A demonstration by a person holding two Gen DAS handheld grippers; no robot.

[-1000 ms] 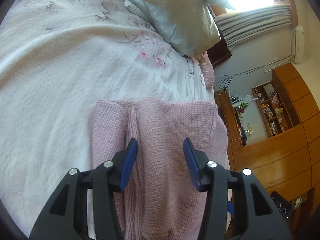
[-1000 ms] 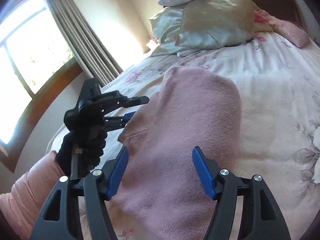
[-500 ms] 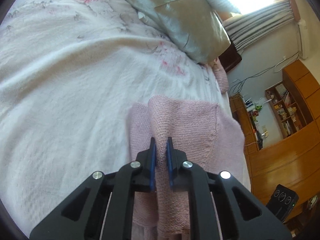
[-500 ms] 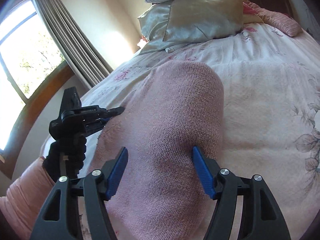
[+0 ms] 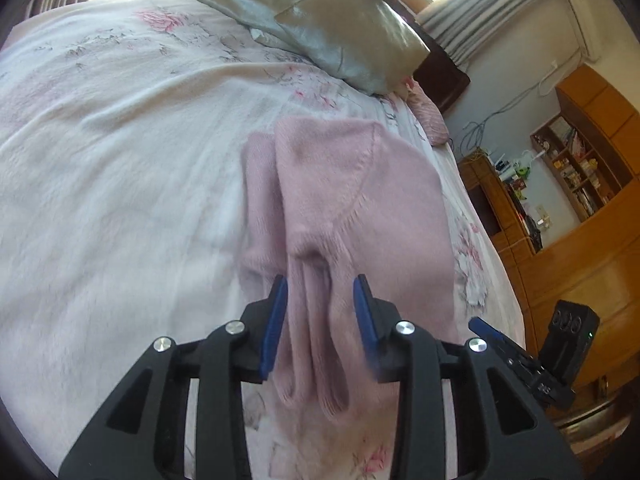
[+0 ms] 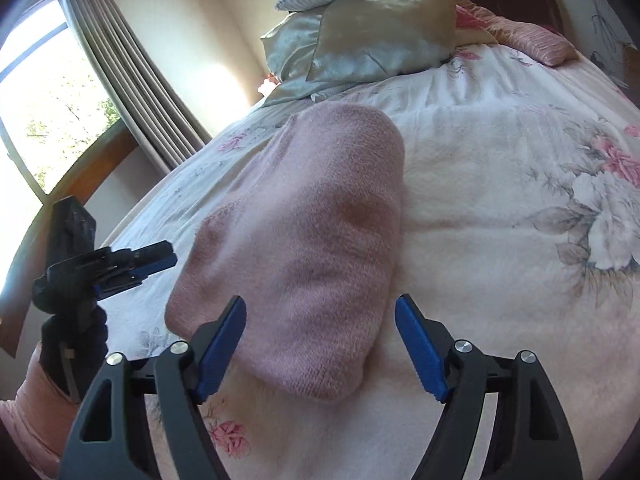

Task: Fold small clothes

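Two grippers are working over one bed (image 5: 100, 160), which is wearing a white floral cover and filling most of both views. Pillows (image 6: 372, 28) are stacking up at the headboard end: a gold satin one is leaning on a pale blue one, with a striped one sitting on top. Wooden shelving (image 5: 576, 168) is standing along the wall beyond the bed edge in the left wrist view; a curtained window (image 6: 48, 92) is showing in the right wrist view.

Pink knit sweater (image 5: 344, 208) is lying folded on the cover, roughly mid-bed toward the near edge (layers are stacking unevenly, with a narrower fold sticking out on one side). Its bunched cuff end is trailing between the left gripper's fingers.

Left gripper (image 5: 320, 316) is sitting with jaws partly apart, blue pads flanking the bunched knit without pinching it; whether the pads are touching the fabric, can't tell. Right gripper (image 6: 320, 344) is hovering with jaws spread wide, straddling the near rounded end of the sweater, pads clear of it on both sides. Right wrist view is also catching the left gripper out beside the sweater, held in a dark-gloved hand (image 6: 74, 344).
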